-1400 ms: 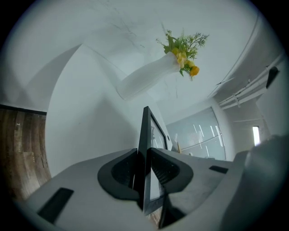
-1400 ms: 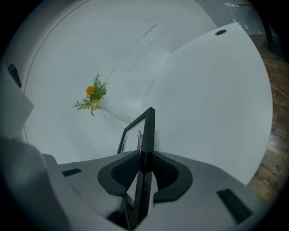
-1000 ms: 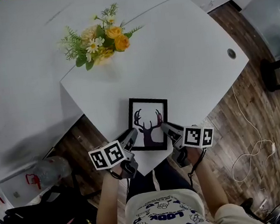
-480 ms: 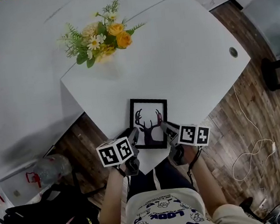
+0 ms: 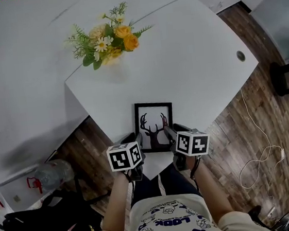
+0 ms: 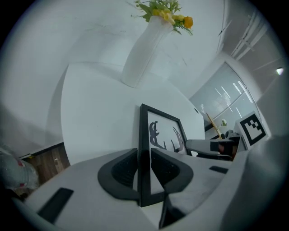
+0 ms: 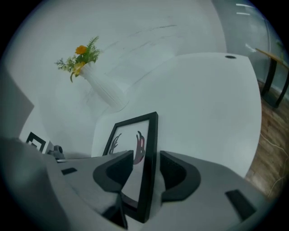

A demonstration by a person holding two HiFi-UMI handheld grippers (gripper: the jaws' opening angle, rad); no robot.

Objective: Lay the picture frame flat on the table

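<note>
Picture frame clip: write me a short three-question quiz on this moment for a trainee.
1. True or false: the picture frame lies apart from the flower vase.
2. The frame's picture shows: A antlers, B a boat, C a face.
3. What sits between the left gripper's jaws?
Key: 1 true; 2 A; 3 the frame's edge rail, with the pads on it.

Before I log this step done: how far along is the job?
Done: the black picture frame with antler print faces up at the near corner of the white table; fully flat can't be confirmed. In hand: left gripper jaws clamp its edge; right gripper jaws are opening around it. Remaining: release, withdraw.
</note>
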